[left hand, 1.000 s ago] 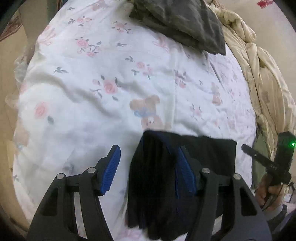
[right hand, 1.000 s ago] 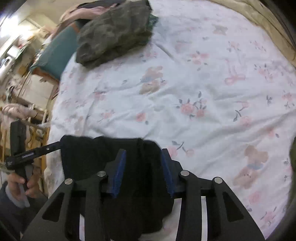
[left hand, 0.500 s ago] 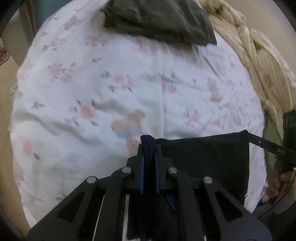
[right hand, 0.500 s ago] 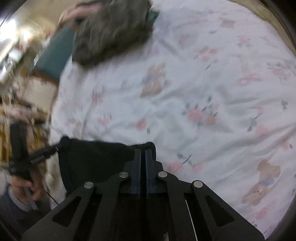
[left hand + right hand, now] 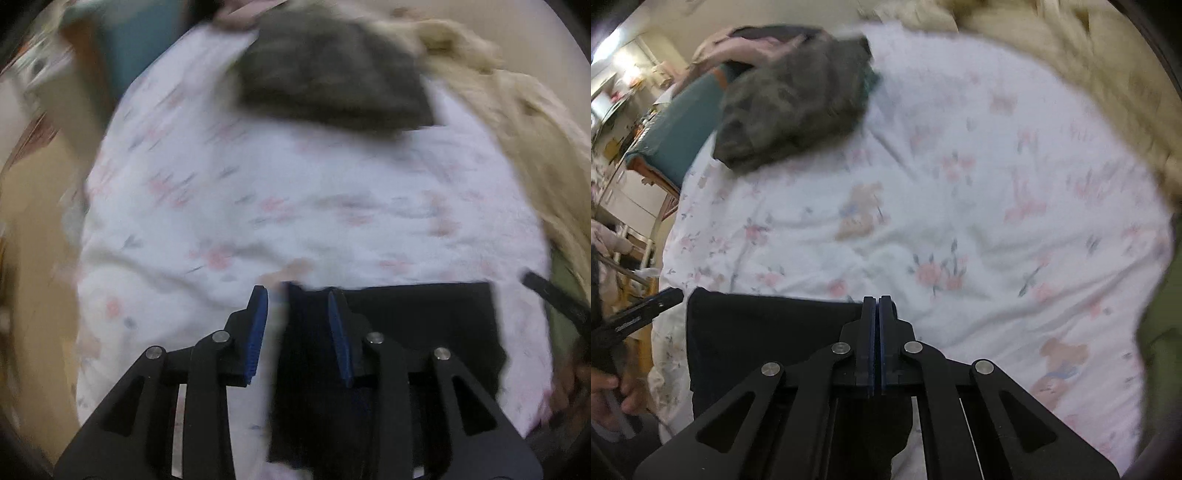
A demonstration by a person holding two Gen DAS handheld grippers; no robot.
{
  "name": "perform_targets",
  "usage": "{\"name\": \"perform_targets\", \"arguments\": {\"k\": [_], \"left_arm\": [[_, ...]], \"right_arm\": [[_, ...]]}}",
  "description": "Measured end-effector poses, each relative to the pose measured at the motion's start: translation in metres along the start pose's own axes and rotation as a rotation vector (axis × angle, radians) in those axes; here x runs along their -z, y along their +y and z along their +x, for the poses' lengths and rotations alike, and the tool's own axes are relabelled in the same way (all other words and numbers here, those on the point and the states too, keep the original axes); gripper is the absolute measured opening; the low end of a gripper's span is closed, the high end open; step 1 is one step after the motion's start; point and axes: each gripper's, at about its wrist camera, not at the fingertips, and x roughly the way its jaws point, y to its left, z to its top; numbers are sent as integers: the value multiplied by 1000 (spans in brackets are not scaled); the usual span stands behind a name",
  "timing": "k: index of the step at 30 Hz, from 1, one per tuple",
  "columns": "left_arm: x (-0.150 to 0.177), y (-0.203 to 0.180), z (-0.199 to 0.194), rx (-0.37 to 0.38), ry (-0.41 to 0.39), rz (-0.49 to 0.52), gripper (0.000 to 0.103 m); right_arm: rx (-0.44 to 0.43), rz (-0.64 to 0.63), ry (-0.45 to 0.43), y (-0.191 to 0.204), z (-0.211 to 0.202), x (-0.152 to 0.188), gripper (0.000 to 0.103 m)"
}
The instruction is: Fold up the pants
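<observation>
The dark navy pants [image 5: 417, 325] lie folded into a rectangle at the near edge of the bed; they also show in the right wrist view [image 5: 757, 336]. My left gripper [image 5: 297, 299] is open, its fingers apart around the left end of the pants, the cloth loose between them. My right gripper [image 5: 877, 302] is shut on the right corner of the pants. The other gripper shows at the far side of the pants in each view [image 5: 554, 295] [image 5: 646, 310].
A flowered white sheet [image 5: 960, 221] covers the bed. A folded grey garment [image 5: 332, 74] [image 5: 798, 103] lies at the far end. A beige quilt [image 5: 535, 129] is bunched along the right side. A teal chair [image 5: 679, 125] stands beyond the bed.
My left gripper was shut on the pants half a second ago and has now opened. My right gripper stays shut on the pants. Both views moved up and forward over the bed.
</observation>
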Motion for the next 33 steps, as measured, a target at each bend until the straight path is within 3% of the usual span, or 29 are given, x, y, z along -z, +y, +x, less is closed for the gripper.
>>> {"name": "perform_targets", "arguments": {"k": [2, 4, 6, 9, 12, 14, 15, 17, 20, 22, 24, 27, 29, 30, 31, 33], "left_arm": [[7, -18, 1, 43, 35, 53, 30], [21, -30, 19, 72, 114, 71, 30], [33, -31, 40, 68, 180, 70, 30], [41, -21, 58, 34, 222, 73, 28], [39, -11, 55, 67, 226, 50, 25], [38, -7, 47, 43, 211, 46, 25], [37, -5, 45, 28, 212, 47, 26], [34, 0, 39, -79, 198, 47, 32], [24, 10, 29, -65, 154, 34, 56], [19, 16, 27, -66, 128, 15, 80], [16, 25, 30, -47, 108, -37, 84], [12, 36, 44, 20, 148, -108, 84], [8, 40, 47, 45, 152, -131, 84], [5, 40, 51, 65, 153, -135, 84], [4, 38, 53, 73, 154, -128, 84], [2, 30, 61, 64, 172, -77, 84]], "right_arm": [[-59, -24, -2, 14, -6, 1, 7], [-199, -21, 123, 26, 15, 9, 7], [-223, -37, 191, 34, 35, 19, 6], [-130, -70, 263, 32, 59, 32, 2], [-102, 19, 277, 3, 62, 36, 0], [-90, 47, 259, -8, 53, 34, 0], [-62, 47, 254, -10, 48, 33, 5], [-29, 60, 241, -17, 38, 34, 6], [-96, 106, 202, -25, 21, 32, 7], [-120, 114, 180, -28, 17, 25, 8], [-148, 130, 183, -31, 19, 20, 13], [-159, 132, 201, -32, 30, 14, 15], [-182, 151, 203, -34, 34, 8, 20], [-184, 155, 202, -34, 35, 6, 33], [-184, 155, 201, -34, 36, 5, 57], [-165, 154, 190, -34, 39, 3, 69]]}}
